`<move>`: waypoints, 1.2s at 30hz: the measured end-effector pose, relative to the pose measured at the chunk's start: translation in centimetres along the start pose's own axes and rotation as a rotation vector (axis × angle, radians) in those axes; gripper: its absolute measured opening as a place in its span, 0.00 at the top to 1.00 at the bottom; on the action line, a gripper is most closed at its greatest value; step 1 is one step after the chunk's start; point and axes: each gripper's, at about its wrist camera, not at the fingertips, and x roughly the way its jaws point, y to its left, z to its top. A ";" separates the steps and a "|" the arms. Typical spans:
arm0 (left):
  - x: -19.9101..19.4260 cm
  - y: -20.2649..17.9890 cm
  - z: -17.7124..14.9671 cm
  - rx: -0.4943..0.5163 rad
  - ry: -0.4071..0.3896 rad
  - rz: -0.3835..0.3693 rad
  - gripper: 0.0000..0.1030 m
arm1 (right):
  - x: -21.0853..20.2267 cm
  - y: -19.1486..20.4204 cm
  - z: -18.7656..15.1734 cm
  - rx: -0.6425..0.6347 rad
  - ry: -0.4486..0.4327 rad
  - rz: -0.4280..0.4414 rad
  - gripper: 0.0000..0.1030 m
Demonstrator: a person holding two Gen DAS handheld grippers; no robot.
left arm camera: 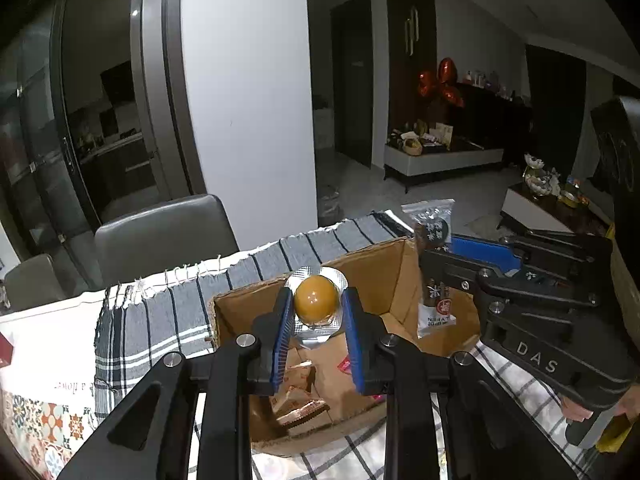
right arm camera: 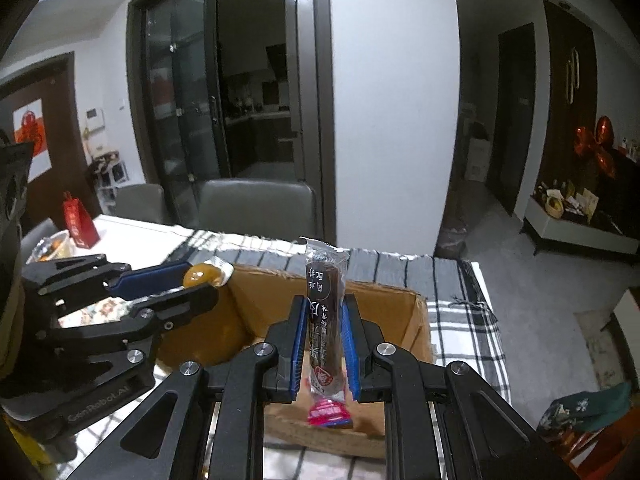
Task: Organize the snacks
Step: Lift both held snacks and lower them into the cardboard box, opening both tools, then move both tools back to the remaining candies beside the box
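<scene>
While both snacks hang over the open brown cardboard box (left arm camera: 384,276), neither one is inside it yet. The round orange jelly in its silver blister pack (left arm camera: 316,304) sits between the blue pads of the left tool (left arm camera: 317,320), which is clamped on it only at its two sides, right at the fingertips. The long dark snack stick in a clear wrapper (right arm camera: 326,320) stands almost upright in the right tool (right arm camera: 323,344), whose pads are pressed together on its middle; its pink end hangs below them and its top sticks out above.

In my judgement the jelly is the weaker point. The ball is smooth and the grip is at the very tips, so a small loosening may let it roll out, and because it hangs close to the far-left wall of the box, it could strike the rim and fall on the grey checked cloth (left arm camera: 168,320) of the tabletop. The stick is held more surely, but the slippery film may slide down through the pads.

The two tools are near each other above the same box, so a sideways move could make them collide. Flat packets (left arm camera: 298,404) already lie under the left tool, so a dropped snack may land crookedly on them.
</scene>
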 end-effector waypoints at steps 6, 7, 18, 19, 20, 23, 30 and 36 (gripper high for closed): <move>-1.3 0.1 -0.6 -0.003 -0.014 0.037 0.50 | -0.9 -1.1 -0.8 0.032 -0.010 -0.052 0.53; -1.9 0.0 -0.8 -0.001 -0.017 0.042 0.50 | -1.3 -1.1 -0.9 0.036 -0.011 -0.052 0.53; -7.6 -0.7 -3.5 0.004 -0.046 0.058 0.50 | -6.7 1.2 -3.5 0.035 -0.047 0.032 0.53; -8.0 -0.7 -3.8 0.003 -0.050 0.062 0.50 | -7.2 1.4 -3.9 0.037 -0.050 0.042 0.53; -8.4 -0.7 -4.0 0.001 -0.052 0.065 0.50 | -7.3 1.6 -3.9 0.039 -0.051 0.048 0.53; -9.5 -0.9 -5.0 -0.005 -0.055 0.060 0.50 | -8.3 2.2 -4.8 0.039 -0.048 0.061 0.53; -11.5 -1.8 -7.7 0.002 -0.056 0.097 0.50 | -9.1 2.4 -6.7 0.028 -0.031 0.064 0.53; -11.0 -2.1 -9.5 -0.018 0.009 0.086 0.50 | -8.2 1.9 -8.3 0.034 0.063 0.074 0.53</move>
